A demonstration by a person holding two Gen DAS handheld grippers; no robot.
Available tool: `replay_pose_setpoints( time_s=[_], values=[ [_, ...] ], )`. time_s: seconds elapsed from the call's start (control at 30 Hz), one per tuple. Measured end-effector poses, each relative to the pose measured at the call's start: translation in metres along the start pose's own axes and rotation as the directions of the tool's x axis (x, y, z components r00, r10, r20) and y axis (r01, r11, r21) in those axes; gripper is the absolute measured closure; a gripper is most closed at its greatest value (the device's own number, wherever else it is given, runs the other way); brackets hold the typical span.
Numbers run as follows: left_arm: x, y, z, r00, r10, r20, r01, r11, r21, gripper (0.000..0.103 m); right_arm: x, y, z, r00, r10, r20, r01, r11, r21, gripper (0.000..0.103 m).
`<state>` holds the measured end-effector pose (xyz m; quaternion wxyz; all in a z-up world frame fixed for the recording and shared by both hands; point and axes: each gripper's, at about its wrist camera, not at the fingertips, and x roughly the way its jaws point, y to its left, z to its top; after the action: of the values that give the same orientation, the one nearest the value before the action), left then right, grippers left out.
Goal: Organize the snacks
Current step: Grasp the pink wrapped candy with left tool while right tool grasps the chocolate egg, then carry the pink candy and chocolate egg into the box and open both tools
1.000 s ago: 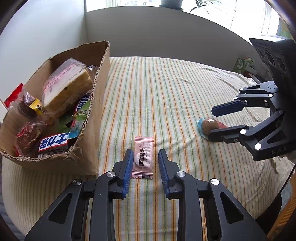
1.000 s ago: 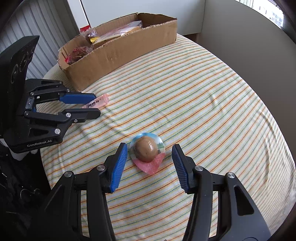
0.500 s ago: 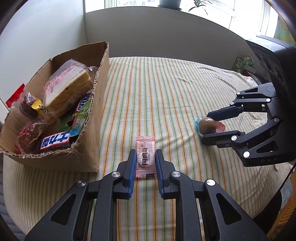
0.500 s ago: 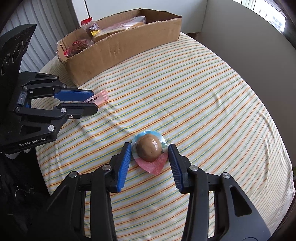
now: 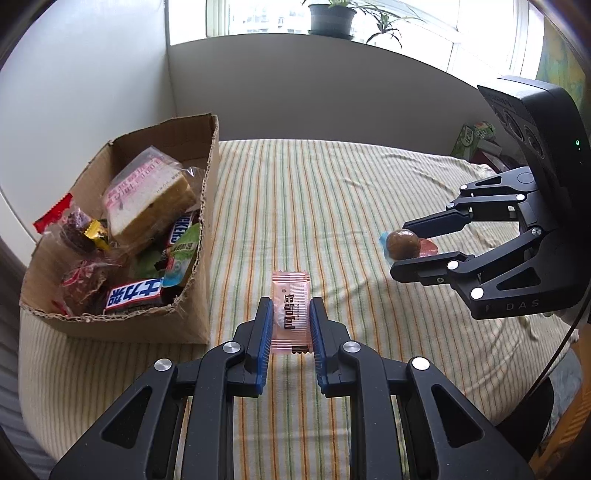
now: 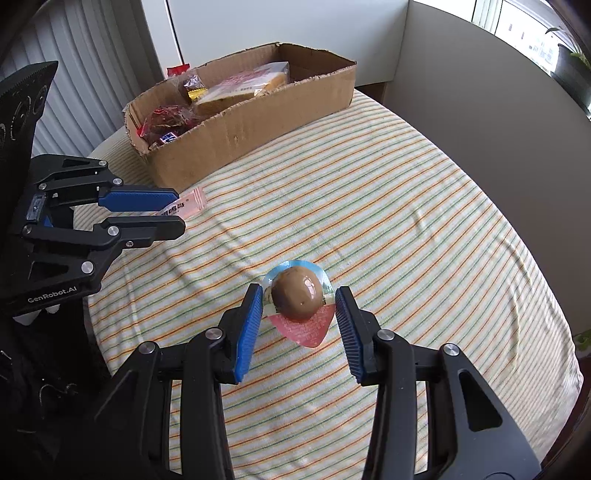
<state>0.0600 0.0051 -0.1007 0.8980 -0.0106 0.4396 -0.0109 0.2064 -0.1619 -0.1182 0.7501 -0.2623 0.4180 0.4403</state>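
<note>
My left gripper (image 5: 291, 300) is shut on a pink snack packet (image 5: 290, 291), holding it by its long edges just above the striped tablecloth (image 5: 332, 192). From the right wrist view, the same gripper (image 6: 180, 209) shows the pink packet (image 6: 190, 202) sticking out past its tips. My right gripper (image 6: 299, 290) is shut on a packaged brown egg (image 6: 297, 293), with both pads against the wrapper. The left wrist view has that gripper (image 5: 400, 247) and the egg (image 5: 402, 243) at the right. A cardboard box (image 5: 192, 325) holding several snacks stands at the left.
The box (image 6: 258, 125) sits at the far side of the round table, near a white wall. A green carton (image 5: 474, 138) stands beyond the table's far right edge. A potted plant (image 5: 330, 18) is on the windowsill behind.
Both grippers closed on their snacks, the left on the pink packet and the right on the egg. Both then rose a little off the cloth.
</note>
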Motion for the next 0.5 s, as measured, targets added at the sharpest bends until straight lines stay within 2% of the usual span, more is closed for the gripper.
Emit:
replay_pose_setpoints(
  time_s=[0.23,0.5],
  values=[
    [-0.022,0.006,0.006,0.999,0.006,0.041,-0.007,1.000,0.022,0.085,-0.011,0.006,0.017,0.999,-0.007,0.031,0.007,1.000,0.011,0.061],
    [-0.046,0.041,0.022,0.993,0.010,0.119,-0.010,1.000,0.001,0.085,-0.023,0.021,0.064,0.990,0.018,0.142,-0.025,0.999,0.048,0.061]
  ],
)
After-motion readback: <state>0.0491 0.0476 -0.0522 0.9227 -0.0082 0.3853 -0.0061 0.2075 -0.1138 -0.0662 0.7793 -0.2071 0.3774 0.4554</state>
